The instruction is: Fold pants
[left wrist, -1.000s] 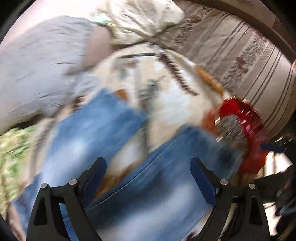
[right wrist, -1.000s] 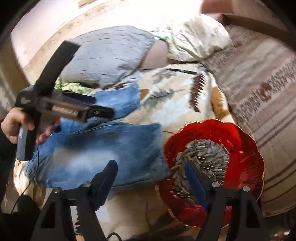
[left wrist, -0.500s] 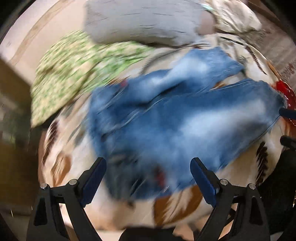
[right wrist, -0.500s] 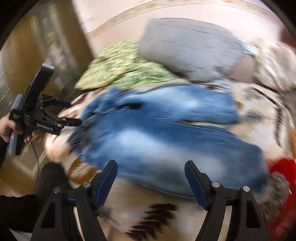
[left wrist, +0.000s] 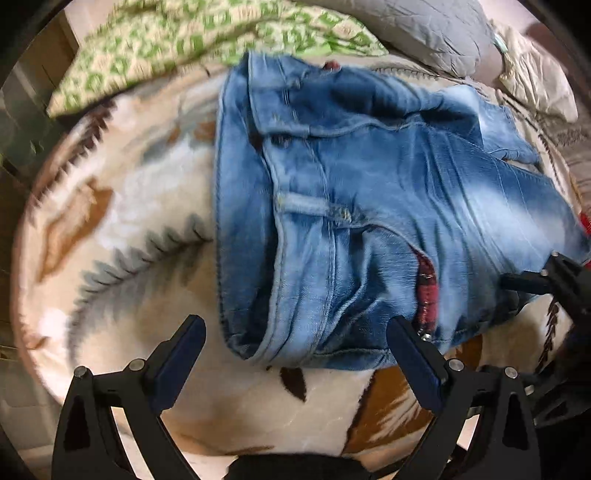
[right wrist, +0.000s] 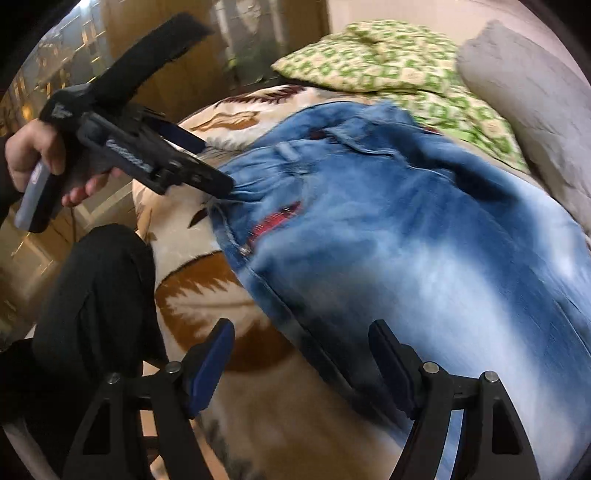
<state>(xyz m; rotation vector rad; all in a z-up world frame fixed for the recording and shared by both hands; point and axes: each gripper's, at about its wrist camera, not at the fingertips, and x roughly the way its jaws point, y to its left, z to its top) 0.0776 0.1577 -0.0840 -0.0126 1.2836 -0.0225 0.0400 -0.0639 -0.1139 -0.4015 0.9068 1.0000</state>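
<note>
The left gripper (left wrist: 295, 354) hangs with its jaws spread wide and nothing between them, poised just off the waistband end of the jeans (left wrist: 369, 206), near the front edge of the bed. The right gripper (right wrist: 301, 363) is likewise wide open and holds nothing, its blue pads straddling the near edge of the denim further along the leg. The faded blue jeans lie crumpled across the feather-patterned blanket (left wrist: 129, 229), waistband toward the left edge, fly open with a strip of red lining showing, legs running toward the right side. In the right wrist view, the person's left hand (right wrist: 33, 155) grips the handle of the left tool, whose fingertips sit at the waistband; whether they touch the cloth cannot be told. A green-and-cream patterned pillow (left wrist: 177, 40) and a grey pillow (left wrist: 421, 29) rest along the far edge of the blanket, behind the jeans.
</note>
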